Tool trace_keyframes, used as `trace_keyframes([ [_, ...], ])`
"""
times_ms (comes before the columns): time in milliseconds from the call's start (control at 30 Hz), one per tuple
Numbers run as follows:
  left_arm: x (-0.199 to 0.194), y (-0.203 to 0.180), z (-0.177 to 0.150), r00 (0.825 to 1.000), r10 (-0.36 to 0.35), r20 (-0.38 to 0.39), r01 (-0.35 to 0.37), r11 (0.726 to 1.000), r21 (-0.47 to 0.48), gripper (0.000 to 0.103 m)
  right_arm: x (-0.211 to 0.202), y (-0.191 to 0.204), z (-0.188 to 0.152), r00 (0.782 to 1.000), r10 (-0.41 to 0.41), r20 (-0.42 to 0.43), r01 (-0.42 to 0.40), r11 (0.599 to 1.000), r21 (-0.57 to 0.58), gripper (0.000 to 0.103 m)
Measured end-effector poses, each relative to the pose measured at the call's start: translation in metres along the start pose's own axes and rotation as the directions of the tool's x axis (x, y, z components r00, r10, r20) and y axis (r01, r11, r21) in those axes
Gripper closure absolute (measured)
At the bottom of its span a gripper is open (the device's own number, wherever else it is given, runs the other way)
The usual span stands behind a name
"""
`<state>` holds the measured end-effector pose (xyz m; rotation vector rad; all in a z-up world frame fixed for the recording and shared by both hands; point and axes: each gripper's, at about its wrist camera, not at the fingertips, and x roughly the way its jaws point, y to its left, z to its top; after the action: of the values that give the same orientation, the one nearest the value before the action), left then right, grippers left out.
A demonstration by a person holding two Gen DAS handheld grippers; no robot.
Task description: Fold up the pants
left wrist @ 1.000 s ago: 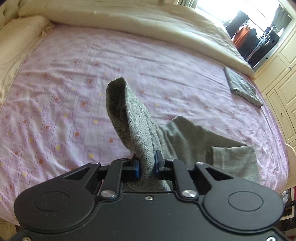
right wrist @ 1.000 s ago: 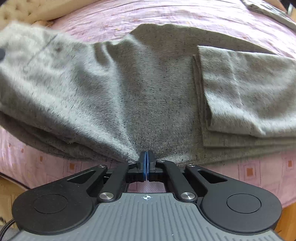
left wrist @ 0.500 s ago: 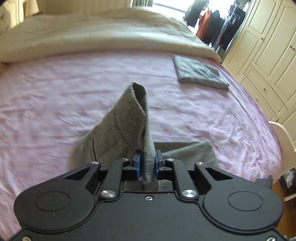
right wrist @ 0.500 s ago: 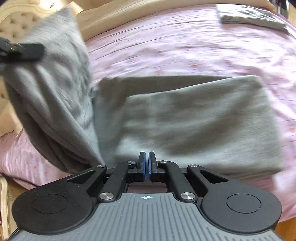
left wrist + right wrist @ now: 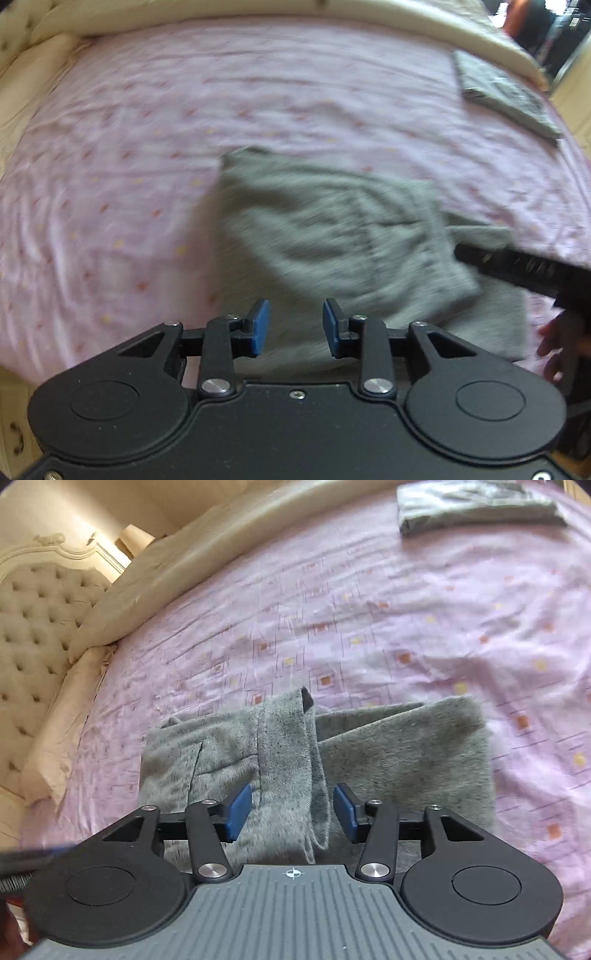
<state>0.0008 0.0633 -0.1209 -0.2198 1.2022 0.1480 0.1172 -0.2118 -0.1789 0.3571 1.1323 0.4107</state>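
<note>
The grey pants (image 5: 332,236) lie folded in a thick bundle on the pink patterned sheet (image 5: 129,155), near the bed's front edge. My left gripper (image 5: 295,328) hovers over their near edge; its jaws are opening and nothing is pressed between the blue pads. My right gripper (image 5: 291,806) is also opening. A loose ridge of the pants (image 5: 288,768) runs between its pads without being pinched. In the left wrist view the right gripper (image 5: 517,266) reaches in from the right over the bundle, with a hand (image 5: 561,343) behind it.
A second grey garment (image 5: 506,96) lies folded at the far right of the bed, also visible from the right wrist (image 5: 476,506). A cream duvet (image 5: 184,576) is rolled along the far side, and a tufted headboard (image 5: 33,620) stands at the left.
Both grippers carried the lifted end of the pants across and laid it over the folded part. Both then let go, and their jaws went from shut to open.
</note>
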Motion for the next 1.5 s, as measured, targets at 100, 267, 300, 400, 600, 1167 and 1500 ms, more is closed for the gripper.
trace_keyframes([
  [100, 0.003, 0.024, -0.012, 0.998, 0.042, -0.046, -0.044, 0.998, -0.042, 0.062, 0.027, -0.003, 0.007, 0.996, 0.004, -0.088, -0.003, 1.0, 0.009, 0.053],
  [267, 0.001, 0.045, -0.023, 0.993, 0.078, -0.084, -0.084, 0.994, -0.069, 0.061, 0.041, 0.002, 0.003, 0.993, -0.005, -0.117, 0.002, 1.0, -0.029, 0.05],
  [300, 0.001, 0.049, -0.024, 0.993, 0.08, -0.087, -0.087, 0.993, -0.075, 0.06, 0.04, 0.005, 0.003, 0.993, -0.012, -0.12, 0.008, 0.999, -0.034, 0.049],
  [400, 0.005, 0.057, -0.024, 0.991, 0.084, -0.101, -0.094, 0.991, -0.097, 0.056, 0.045, 0.017, 0.005, 0.984, 0.013, -0.178, -0.02, 0.999, -0.037, 0.067],
  [600, 0.016, 0.069, -0.024, 0.988, 0.091, -0.124, -0.107, 0.986, -0.128, 0.056, -0.013, 0.066, 0.014, 0.996, 0.08, -0.048, -0.085, 0.99, -0.113, 0.094],
  [1167, 0.013, -0.011, -0.001, 0.999, -0.002, -0.032, 0.003, 1.0, 0.012, 0.054, -0.034, -0.045, -0.011, 0.957, -0.282, -0.069, 0.27, 0.952, -0.144, 0.093],
  [1500, 0.08, -0.087, -0.011, 0.992, 0.038, -0.123, -0.009, 0.974, 0.226, 0.043, -0.042, -0.054, -0.02, 0.973, -0.227, -0.049, 0.218, 0.965, -0.147, 0.092],
])
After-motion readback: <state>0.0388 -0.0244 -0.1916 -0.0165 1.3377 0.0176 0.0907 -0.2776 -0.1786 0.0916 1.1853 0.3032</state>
